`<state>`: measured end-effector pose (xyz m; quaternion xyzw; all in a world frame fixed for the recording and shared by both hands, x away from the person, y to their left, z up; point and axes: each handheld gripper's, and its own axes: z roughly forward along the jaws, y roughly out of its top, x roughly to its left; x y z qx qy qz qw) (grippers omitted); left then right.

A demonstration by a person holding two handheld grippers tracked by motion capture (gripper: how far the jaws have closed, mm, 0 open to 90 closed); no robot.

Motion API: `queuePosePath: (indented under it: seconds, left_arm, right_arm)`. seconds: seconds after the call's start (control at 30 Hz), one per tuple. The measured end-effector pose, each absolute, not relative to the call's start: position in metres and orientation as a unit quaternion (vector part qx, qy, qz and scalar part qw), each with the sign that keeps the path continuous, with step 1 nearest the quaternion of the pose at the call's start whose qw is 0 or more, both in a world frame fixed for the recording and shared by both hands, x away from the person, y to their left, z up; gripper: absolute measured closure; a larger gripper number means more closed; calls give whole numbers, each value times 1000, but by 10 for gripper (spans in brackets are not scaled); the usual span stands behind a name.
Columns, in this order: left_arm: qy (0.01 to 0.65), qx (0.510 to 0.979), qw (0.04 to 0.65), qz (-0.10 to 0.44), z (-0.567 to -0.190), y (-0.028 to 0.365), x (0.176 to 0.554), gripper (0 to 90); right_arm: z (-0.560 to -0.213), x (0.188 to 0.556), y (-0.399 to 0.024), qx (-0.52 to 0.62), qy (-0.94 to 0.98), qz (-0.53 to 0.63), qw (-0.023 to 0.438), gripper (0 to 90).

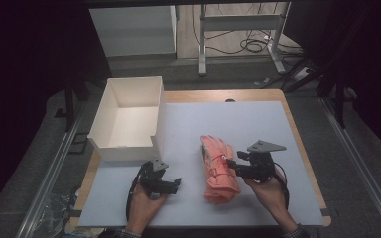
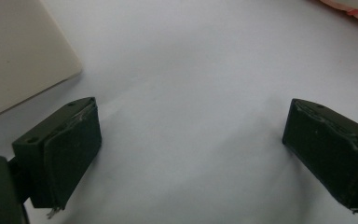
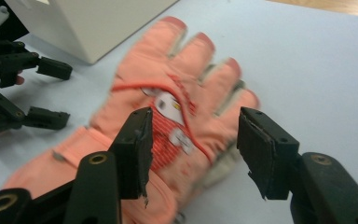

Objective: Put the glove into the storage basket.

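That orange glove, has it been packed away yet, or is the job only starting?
Not packed yet. The orange glove lies flat on the table, outside the white box, which looks empty. In hand: the right gripper is at the glove with open jaws, gripping nothing. The left gripper waits open near the box. Left, most likely: grasping the glove and getting it into the box.

dark room, grey floor [image 1: 25, 168], cables [image 1: 250, 44] behind.

Orange glove [image 1: 218, 166] flat on mat
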<state>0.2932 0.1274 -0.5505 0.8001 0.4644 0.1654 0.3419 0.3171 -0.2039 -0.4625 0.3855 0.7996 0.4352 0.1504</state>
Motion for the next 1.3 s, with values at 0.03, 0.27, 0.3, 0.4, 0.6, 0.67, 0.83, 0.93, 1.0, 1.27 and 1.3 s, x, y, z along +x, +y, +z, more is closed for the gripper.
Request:
queuePosePath:
  seconds: [0.03,0.27,0.3,0.4,0.6,0.67,0.83,0.93,1.0,1.27,1.3]
  left_arm:
    - [464,800,342,166,-550,127,293,44]
    - [462,802,340,166,-550,128,293,44]
    - [462,802,339,166,-550,128,293,44]
    - [462,802,340,166,-550,128,293,44]
    - [462,802,339,166,-550,128,293,44]
    - [462,802,340,166,-550,128,293,44]
    - [462,803,340,164,-550,128,294,44]
    - [462,803,340,162,-550,128,294,42]
    - [460,805,340,158,-550,129,294,25]
    - [423,827,341,148,-549,138,296,45]
    - [414,831,342,146,-549,141,296,47]
  right_arm:
    - [-464,316,-212,392,799,430,151,465]
    - [-484,307,-232,403,808,411,127,483]
    - [-488,305,-233,403,809,410,123,484]
    - [-500,299,-237,401,815,404,106,485]
    - [-515,289,-229,386,827,397,93,485]
    - [-517,288,-225,380,830,398,91,485]
    - [-522,287,-211,367,836,400,83,479]
    - [-523,287,-203,358,838,404,78,475]
    - [-524,288,-197,352,840,405,77,471]
    - [-527,289,-180,340,844,408,75,457]
    - [-527,289,-179,339,844,408,75,456]
